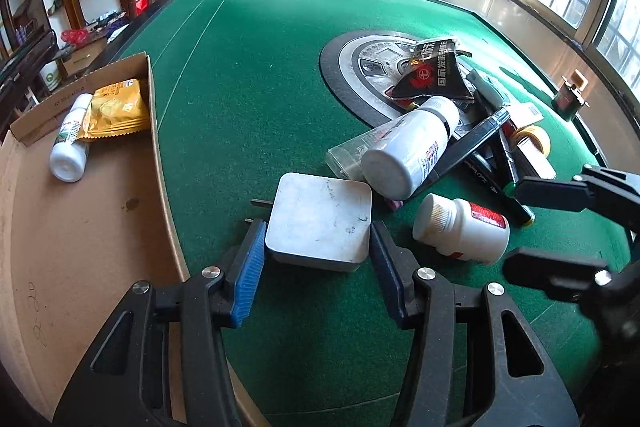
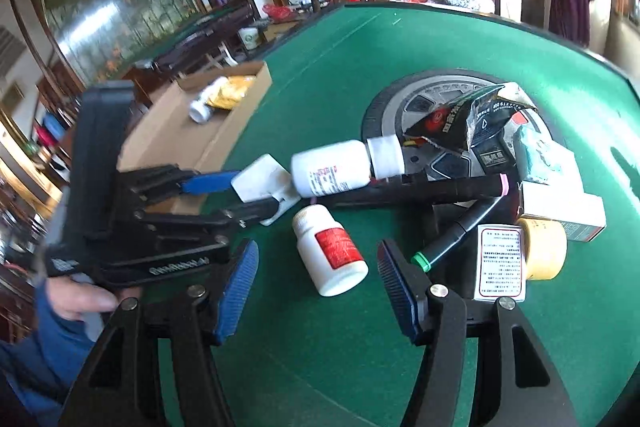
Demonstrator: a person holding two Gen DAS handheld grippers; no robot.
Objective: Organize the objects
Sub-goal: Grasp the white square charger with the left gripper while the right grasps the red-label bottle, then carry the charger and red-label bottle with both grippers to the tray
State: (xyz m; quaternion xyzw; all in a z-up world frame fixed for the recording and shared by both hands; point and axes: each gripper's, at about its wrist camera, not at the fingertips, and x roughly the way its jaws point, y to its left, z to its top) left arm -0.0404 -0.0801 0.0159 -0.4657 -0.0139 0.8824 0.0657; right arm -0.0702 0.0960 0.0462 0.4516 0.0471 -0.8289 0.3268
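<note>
I am straddling the flat white square charger (image 1: 319,221) with my spread left hand-held gripper (image 1: 316,251), pads just beside its edges, since it is lying nearest the open brown cardboard box (image 1: 100,227); my right hand-held gripper (image 2: 316,277) is hanging spread around the small white red-labelled pill bottle (image 2: 332,253), gripping nothing.

Green felt surface (image 1: 260,115); brown cardboard box (image 1: 80,211) holding a yellow packet (image 1: 116,111). White charger (image 1: 320,223) — scuffed with dark marks. White bottle (image 2: 330,253) with a red label — black marker (image 2: 456,231), green-capped. Blue ribbed fingers (image 1: 252,267).

Box (image 1: 100,211) left of charger (image 1: 318,223)
</note>
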